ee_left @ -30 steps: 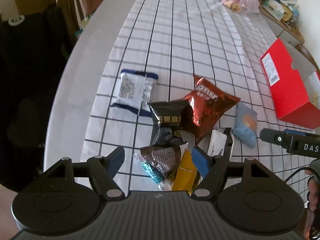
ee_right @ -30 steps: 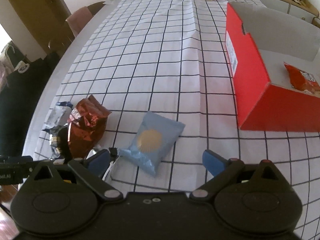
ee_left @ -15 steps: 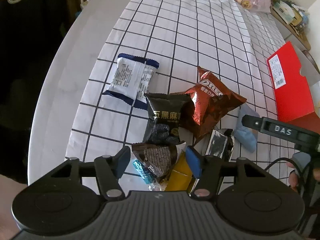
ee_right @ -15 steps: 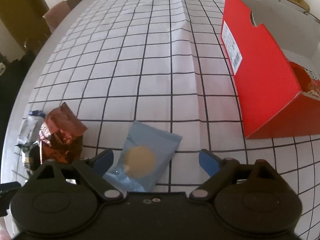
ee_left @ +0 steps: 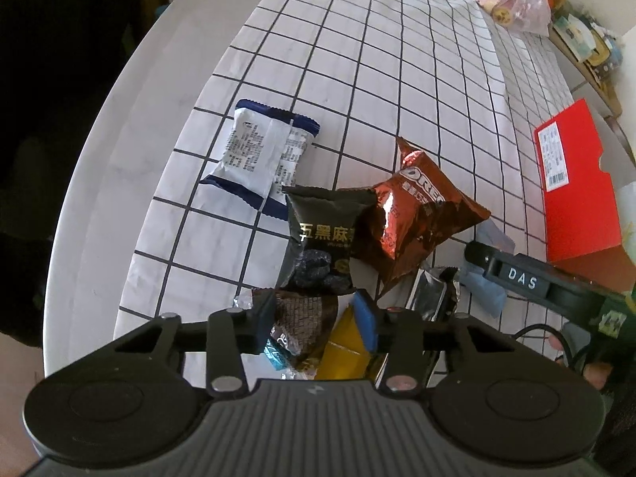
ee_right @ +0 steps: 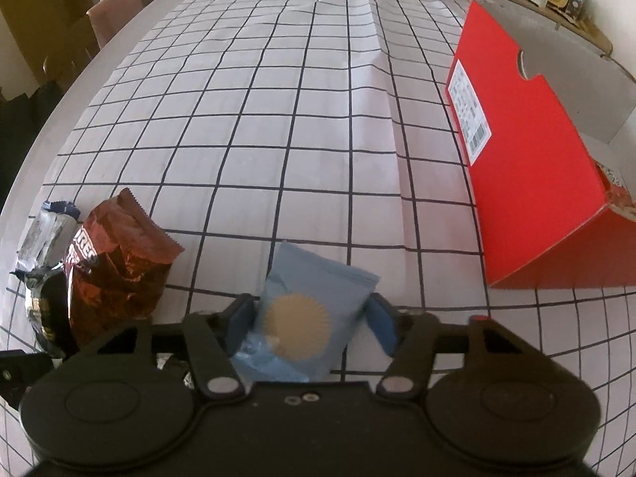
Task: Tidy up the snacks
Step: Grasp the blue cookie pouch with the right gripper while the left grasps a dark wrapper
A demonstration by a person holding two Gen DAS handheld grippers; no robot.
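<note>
Judging by how the snacks lie, the sorting is only begun. One red-and-white packet is seen inside the open red box, which stands on the grid-patterned cloth of the desk, to the right of the loose snacks; everything else is still outside it.

The left hand-held gripper has just been closing its jaws, and a small brown packet is now held between the blue pads, in the near part of the pile. The right hand-held gripper has likewise just been closing; the light blue packet with the tan disc lies between its pads, which appear to press on both of its sides, so a grasp is judged to be made, though neither packet is seen lifted clear of the cloth.

Left to be gathered are the copper-red Oreo bag, the black packet overlapping it, the white packet with blue ends just beside those, a yellow packet, a silver one and a teal wrapper under the left jaws. Most of the task is therefore judged to remain: two carries to the box, then several more picks.
</note>
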